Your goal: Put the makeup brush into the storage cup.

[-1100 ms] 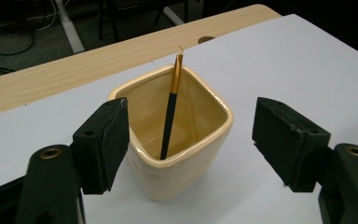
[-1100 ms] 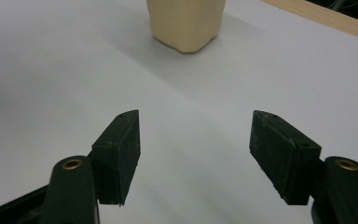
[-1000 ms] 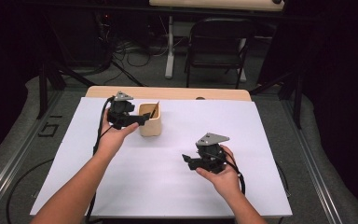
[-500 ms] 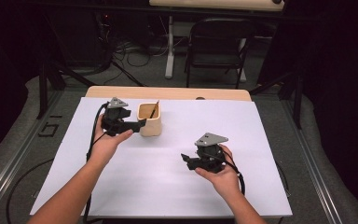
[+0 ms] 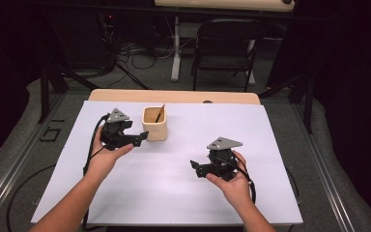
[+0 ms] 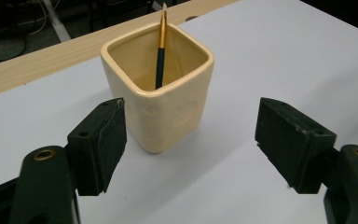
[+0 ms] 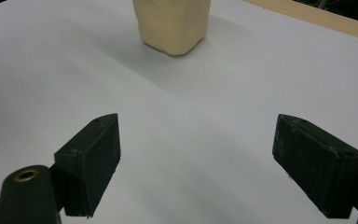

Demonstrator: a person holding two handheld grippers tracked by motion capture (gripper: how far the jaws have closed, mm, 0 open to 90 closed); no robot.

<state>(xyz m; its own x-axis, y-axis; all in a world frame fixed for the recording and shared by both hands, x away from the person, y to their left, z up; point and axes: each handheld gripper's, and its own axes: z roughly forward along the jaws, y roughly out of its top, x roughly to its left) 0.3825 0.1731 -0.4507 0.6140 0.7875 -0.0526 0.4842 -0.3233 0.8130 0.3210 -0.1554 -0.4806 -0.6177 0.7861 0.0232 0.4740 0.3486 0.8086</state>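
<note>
Left gripper point(image 5: 136, 137) fingers wide open, empty, just beside cream cup point(image 5: 155, 123) holding a brush point(image 6: 161, 44). Right gripper point(image 5: 199, 168) fingers wide open, empty, over white surface point(image 5: 174, 188), well apart from cup.

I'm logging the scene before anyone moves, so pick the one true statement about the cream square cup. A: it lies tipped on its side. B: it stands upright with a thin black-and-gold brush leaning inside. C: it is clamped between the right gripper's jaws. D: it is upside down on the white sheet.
B: the left gripper view shows the cream cup upright on the white sheet, with the brush leaning against its inner wall.
</note>
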